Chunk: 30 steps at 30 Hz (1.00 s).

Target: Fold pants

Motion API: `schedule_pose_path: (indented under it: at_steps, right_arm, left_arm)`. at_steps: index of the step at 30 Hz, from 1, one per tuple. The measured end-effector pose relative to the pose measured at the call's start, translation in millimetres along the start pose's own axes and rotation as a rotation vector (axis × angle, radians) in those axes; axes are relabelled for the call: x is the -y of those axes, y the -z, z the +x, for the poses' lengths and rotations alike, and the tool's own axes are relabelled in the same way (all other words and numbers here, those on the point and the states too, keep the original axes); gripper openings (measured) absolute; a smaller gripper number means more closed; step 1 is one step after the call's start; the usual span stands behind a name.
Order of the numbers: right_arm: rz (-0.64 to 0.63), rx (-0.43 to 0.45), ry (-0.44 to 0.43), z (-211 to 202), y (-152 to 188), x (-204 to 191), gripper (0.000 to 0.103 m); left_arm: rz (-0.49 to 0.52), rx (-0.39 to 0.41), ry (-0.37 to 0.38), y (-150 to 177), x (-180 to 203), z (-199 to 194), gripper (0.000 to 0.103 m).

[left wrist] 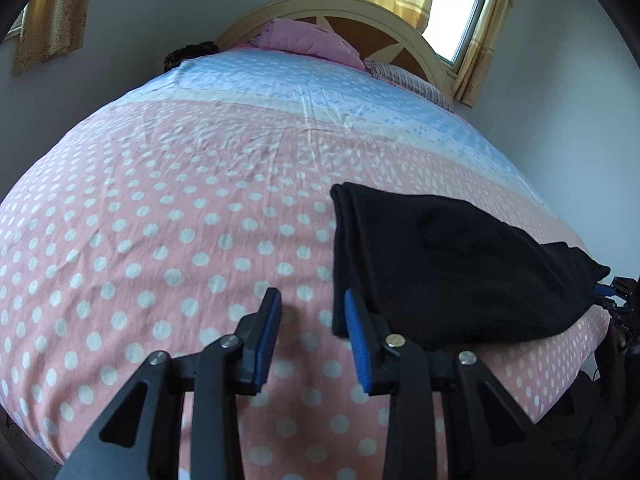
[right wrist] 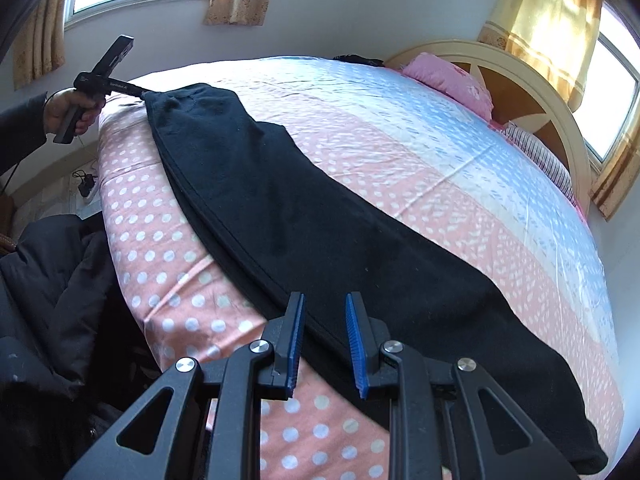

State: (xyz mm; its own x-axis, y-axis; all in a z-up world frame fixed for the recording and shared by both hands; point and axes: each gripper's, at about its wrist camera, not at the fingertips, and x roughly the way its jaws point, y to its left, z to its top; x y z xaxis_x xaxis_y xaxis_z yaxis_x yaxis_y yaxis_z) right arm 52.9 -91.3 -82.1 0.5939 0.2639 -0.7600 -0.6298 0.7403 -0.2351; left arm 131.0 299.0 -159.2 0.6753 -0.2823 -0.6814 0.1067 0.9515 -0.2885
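Observation:
Black pants (right wrist: 320, 232) lie flat along the near edge of the bed, folded lengthwise with the legs stacked. In the left wrist view one end of the pants (left wrist: 440, 264) lies at right. My left gripper (left wrist: 312, 304) is open, low over the sheet, its right finger (left wrist: 356, 328) at the pants' end edge. It shows in the right wrist view as a black tool (right wrist: 108, 80) held in a hand at the far end of the pants. My right gripper (right wrist: 324, 308) is open, its jaws on either side of the pants' near seam edge at the other end.
The bed has a pink polka-dot sheet (left wrist: 160, 220) with a blue band further up. A pink pillow (left wrist: 308, 40) and a cream headboard (left wrist: 420, 40) stand at the far end. Dark clothing (right wrist: 52, 300) and a power strip (right wrist: 86, 190) lie beside the bed.

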Motion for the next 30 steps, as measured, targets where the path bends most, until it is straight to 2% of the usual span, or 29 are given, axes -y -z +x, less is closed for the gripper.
schedule_pose_path:
  at_steps: [2, 6, 8, 9, 11, 15, 17, 18, 20, 23, 25, 26, 27, 30]
  right_arm:
    - [-0.019, 0.001, -0.001, 3, -4, -7, 0.023]
    - [-0.05, 0.002, -0.015, 8, -11, -20, 0.023]
    - [-0.063, -0.002, -0.016, 8, -12, -26, 0.023]
    - [-0.072, 0.0, -0.019, 8, -13, -30, 0.023]
    - [-0.086, 0.003, -0.023, 8, -17, -35, 0.023]
    - [-0.08, 0.022, -0.048, 7, -19, -36, 0.023]
    - [-0.065, 0.02, -0.064, 12, -20, -35, 0.023]
    - [-0.058, 0.016, -0.071, 16, -21, -35, 0.023]
    - [-0.058, 0.014, -0.063, 19, -24, -37, 0.023]
    - [-0.057, 0.03, -0.063, 13, -28, -36, 0.023]
    - [-0.043, 0.04, -0.082, 10, -31, -30, 0.031]
    - [-0.033, 0.044, -0.087, 9, -32, -26, 0.047]
    - [-0.022, 0.051, -0.086, 10, -37, -20, 0.054]
    - [0.011, 0.068, -0.094, 18, -56, -7, 0.054]
  left_arm:
    - [0.011, -0.004, -0.001, 0, 4, 1, 0.034]
    - [0.006, -0.009, 0.042, -1, 7, 5, 0.034]
    - [0.016, -0.015, 0.05, 0, 11, 10, 0.026]
    - [0.021, -0.024, 0.049, 0, 14, 11, 0.017]
    - [0.009, -0.025, 0.034, -2, 16, 8, 0.008]
    - [-0.018, -0.039, 0.049, 4, 14, -14, 0.007]
    - [0.009, -0.055, 0.019, 12, 16, -16, 0.007]
    - [0.017, -0.059, 0.011, 16, 17, -14, 0.008]
    - [0.037, -0.035, -0.027, 18, 17, -11, 0.016]
    - [0.008, 0.01, -0.059, 9, 13, -18, 0.025]
    - [-0.014, 0.066, -0.049, 1, 9, -32, 0.032]
    - [-0.02, 0.098, -0.045, -3, 8, -38, 0.033]
    - [-0.021, 0.116, -0.03, -8, 9, -43, 0.036]
    - [-0.014, 0.063, 0.005, -23, 17, -30, 0.037]
